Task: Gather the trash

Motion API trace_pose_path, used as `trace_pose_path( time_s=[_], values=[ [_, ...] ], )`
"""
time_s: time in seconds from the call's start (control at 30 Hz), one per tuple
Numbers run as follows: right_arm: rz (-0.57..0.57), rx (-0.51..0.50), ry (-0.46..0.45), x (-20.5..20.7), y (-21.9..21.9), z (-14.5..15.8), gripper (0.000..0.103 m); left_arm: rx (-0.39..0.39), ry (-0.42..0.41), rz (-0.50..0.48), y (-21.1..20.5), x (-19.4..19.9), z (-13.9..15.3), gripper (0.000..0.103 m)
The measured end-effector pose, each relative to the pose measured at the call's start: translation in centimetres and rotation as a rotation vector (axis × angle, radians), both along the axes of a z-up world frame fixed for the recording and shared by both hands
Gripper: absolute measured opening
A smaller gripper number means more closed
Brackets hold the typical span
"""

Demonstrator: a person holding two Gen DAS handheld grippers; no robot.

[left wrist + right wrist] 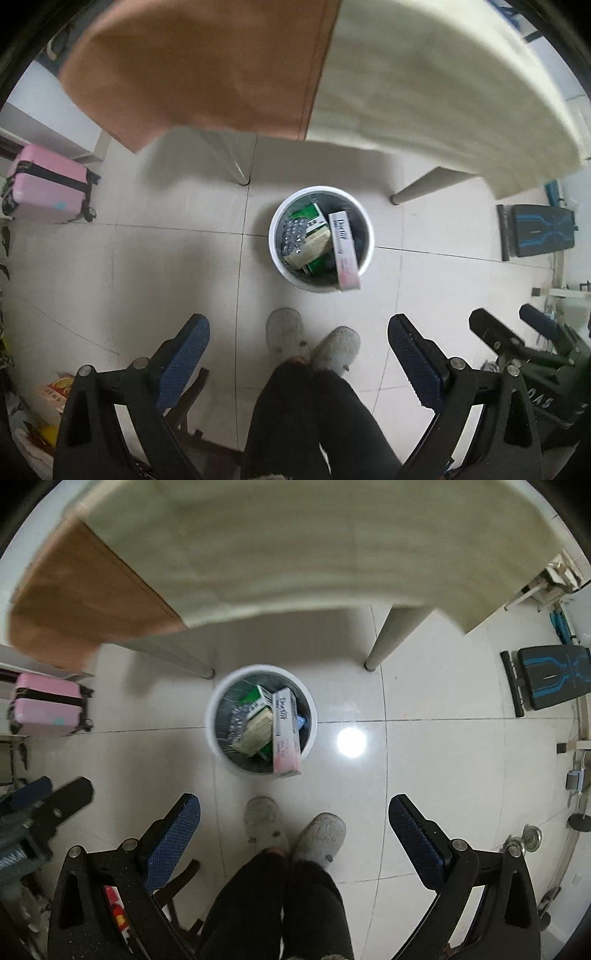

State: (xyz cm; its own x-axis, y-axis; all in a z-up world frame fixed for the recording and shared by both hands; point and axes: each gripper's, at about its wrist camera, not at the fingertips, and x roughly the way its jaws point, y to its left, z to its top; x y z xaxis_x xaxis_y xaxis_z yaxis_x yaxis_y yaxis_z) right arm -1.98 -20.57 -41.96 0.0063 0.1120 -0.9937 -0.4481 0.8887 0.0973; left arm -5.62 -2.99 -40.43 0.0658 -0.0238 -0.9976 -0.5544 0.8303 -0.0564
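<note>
A white round trash bin point(286, 273) stands on the tiled floor under the table edge; it also shows in the right wrist view point(218, 746). Inside lie a pink-white long box point(345, 251), a green-white box point(314, 218) and a silver blister pack point(294, 236). The pink-white box point(285, 731) leans on the rim. My left gripper point(299, 336) is open and empty, high above the floor, pointing down. My right gripper point(294, 812) is open and empty, likewise above the floor. Each gripper shows at the edge of the other's view.
A cream table point(443, 74) with an orange cloth point(192, 66) overhangs the bin; its legs point(384, 638) stand beside it. The person's legs and grey slippers point(284, 332) are below me. A pink suitcase point(44, 184) stands left, a black-blue bench point(550, 679) right.
</note>
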Motion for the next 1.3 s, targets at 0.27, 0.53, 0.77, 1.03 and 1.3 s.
trace_pose_path(
  time_s=[0.27,0.53,0.77,1.03,1.3],
  values=[
    [0.032,0.111,0.024,-3.5,-3.5,13.6,0.103,-0.058,-0.094,-0.014,-3.6,-3.1,9.8,0.099],
    [0.033,0.204,0.022,-6.7,-5.7,24.8,0.103,-0.153,-0.232,-0.007,-5.0,-5.8,18.0,0.099],
    [0.067,0.278,-0.021,-9.4,-6.8,33.5,0.103,-0.152,-0.341,-0.02,-5.2,-8.0,24.3,0.099],
    [0.079,0.327,-0.056,-11.3,-7.4,38.5,0.103,-0.111,-0.424,-0.033,-5.1,-9.3,28.3,0.099],
    [0.086,0.339,-0.071,-10.9,-7.4,39.9,0.103,-0.088,-0.433,-0.049,-5.0,-10.0,29.9,0.099]
  ],
)
